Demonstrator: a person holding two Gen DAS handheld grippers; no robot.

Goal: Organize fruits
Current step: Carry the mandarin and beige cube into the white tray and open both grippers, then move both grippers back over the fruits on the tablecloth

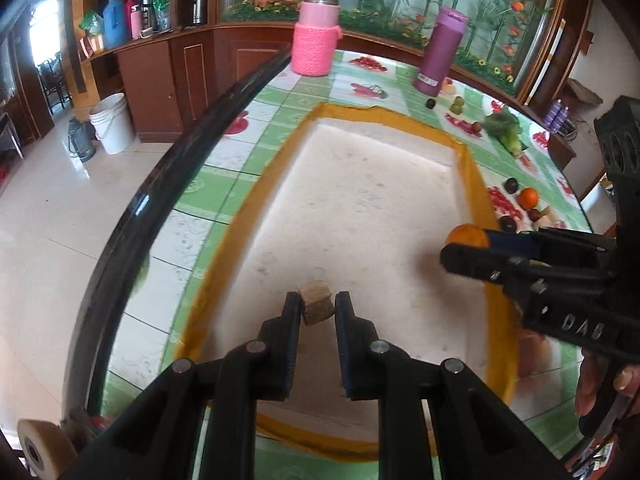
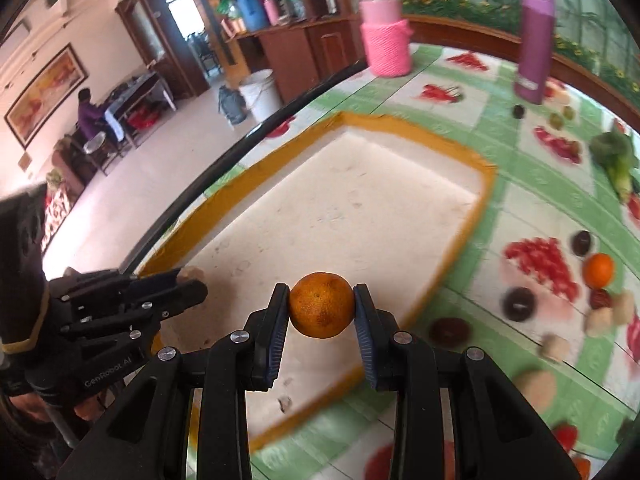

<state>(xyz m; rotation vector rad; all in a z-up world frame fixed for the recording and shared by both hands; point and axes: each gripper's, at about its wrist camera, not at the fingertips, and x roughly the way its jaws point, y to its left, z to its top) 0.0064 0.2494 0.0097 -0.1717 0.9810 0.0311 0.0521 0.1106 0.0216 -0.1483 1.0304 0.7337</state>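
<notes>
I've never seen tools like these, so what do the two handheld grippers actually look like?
Both are black plastic. The left gripper and right gripper each have two flat fingers with ribbed dark-blue pads and round silver pivot bolts. White lettering reads "GenRobot.AI" on the left gripper and "DAS" on the right.

Round worktop (image 1: pixel 224 184) with dark glossy rim, covered in a green-and-white checked cloth with red fruit prints. A white mat with an orange-yellow border (image 1: pixel 372 216) lies near its middle. At the far edge stand a pink knit-sleeved jar (image 1: pixel 316 40) and a purple bottle (image 1: pixel 438 52). Right of the mat, directly on the cloth: leafy greens (image 2: pixel 616 156), an orange fruit (image 2: pixel 599 270), several dark round fruits (image 2: pixel 519 304) and pale lumps (image 2: pixel 554 346), loosely scattered.
</notes>
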